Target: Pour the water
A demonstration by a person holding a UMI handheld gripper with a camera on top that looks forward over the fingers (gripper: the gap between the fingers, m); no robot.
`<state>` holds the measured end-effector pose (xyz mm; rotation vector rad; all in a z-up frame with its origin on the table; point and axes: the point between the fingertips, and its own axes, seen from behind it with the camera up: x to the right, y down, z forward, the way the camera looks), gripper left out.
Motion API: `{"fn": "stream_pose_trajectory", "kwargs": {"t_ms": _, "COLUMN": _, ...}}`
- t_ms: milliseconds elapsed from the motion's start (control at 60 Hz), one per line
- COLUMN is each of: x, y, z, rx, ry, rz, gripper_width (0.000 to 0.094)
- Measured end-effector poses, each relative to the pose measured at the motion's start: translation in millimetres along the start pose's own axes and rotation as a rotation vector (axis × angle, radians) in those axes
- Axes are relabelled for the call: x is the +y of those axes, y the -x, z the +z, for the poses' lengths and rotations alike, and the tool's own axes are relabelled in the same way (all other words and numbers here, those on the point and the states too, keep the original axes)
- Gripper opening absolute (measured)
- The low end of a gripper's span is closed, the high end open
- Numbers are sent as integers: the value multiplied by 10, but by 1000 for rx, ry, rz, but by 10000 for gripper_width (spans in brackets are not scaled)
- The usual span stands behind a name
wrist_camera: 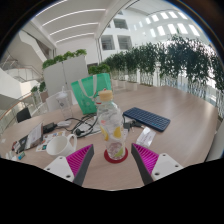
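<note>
The tongs point(116, 160) stand open, their pink pads either side of a clear plastic bottle point(112, 125) that rests upright on the table point(175, 140) between the fingers, with a gap showing at each side. If they close off-centre, I'd worry the light bottle tips or squirts out sideways before any pouring starts. The white cup point(58, 145) sits off to one side among cables point(85, 127), so a swing across could snag them and spill water short of the cup
</note>
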<state>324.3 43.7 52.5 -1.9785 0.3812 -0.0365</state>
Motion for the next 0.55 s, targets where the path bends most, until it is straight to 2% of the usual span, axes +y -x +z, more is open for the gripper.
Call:
{"fn": "stream_pose_trajectory", "kwargs": {"t_ms": 83, "x": 1, "y": 188, "z": -613, "rx": 9, "ry": 11, "rz": -21, "gripper_width": 834}}
{"fn": "stream_pose_trajectory", "kwargs": {"t_ms": 267, "x": -132, "y": 624, "z": -1820, "rx": 41, "ry": -23, "rz": -60, "gripper_width": 833}}
{"fn": "stream_pose_trajectory", "kwargs": {"t_ms": 550, "x": -265, "y": 1286, "z": -3194, "rx": 52, "ry": -54, "rz": -99, "gripper_width": 830}}
